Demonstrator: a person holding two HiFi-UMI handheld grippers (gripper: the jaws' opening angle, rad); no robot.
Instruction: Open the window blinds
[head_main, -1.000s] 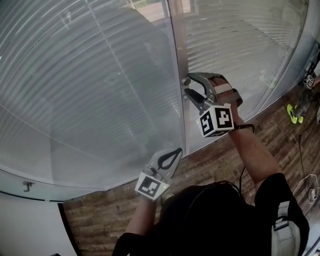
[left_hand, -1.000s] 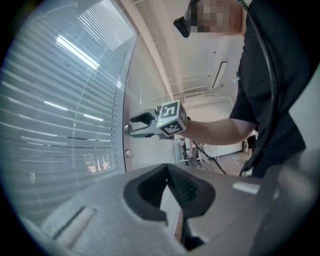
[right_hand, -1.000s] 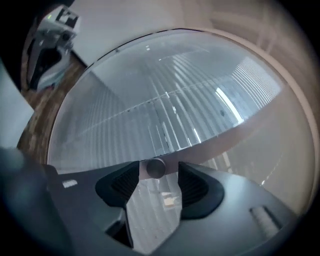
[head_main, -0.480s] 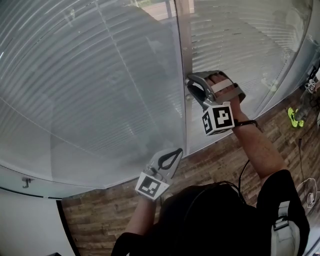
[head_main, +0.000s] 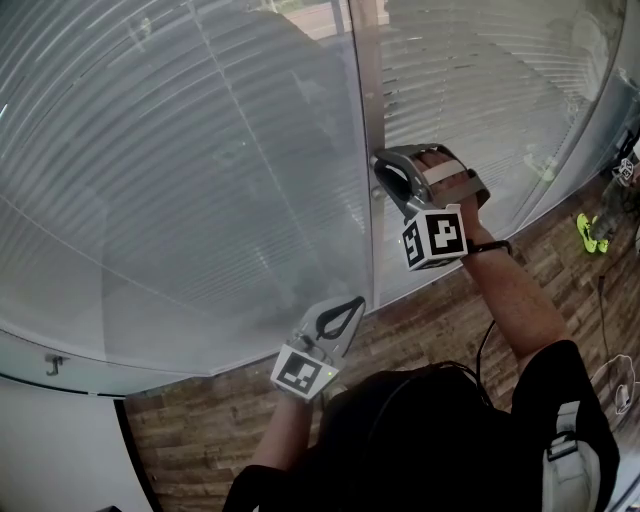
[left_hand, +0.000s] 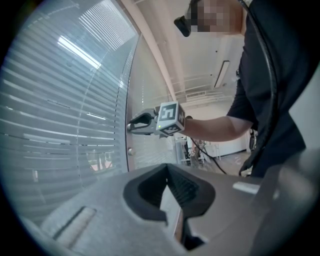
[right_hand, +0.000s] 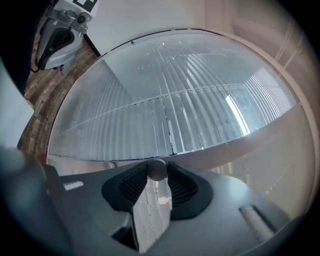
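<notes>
The window blinds (head_main: 200, 180) hang with their slats nearly flat behind curved glass. A vertical metal frame (head_main: 366, 90) divides two panes. My right gripper (head_main: 380, 172) reaches level to that frame. Its jaws have just been closing, and in the right gripper view a small round grey knob (right_hand: 157, 170) sits between the pads, touched on both sides. The right gripper's fingers hide that knob in the head view. My left gripper (head_main: 356, 301) hangs lower, near the sill, shut with nothing in it, and its pads (left_hand: 170, 187) meet at the tip.
Below the right gripper (left_hand: 131, 125) a second small round stud (left_hand: 130, 151) shows on the frame. A wood-pattern floor (head_main: 430, 330) runs along the window's foot. A yellow-green object (head_main: 590, 228) and cables lie at the right.
The right gripper's jaws have narrowed from wide open onto the knob, and the hand has rolled slightly. The left gripper has not moved.
</notes>
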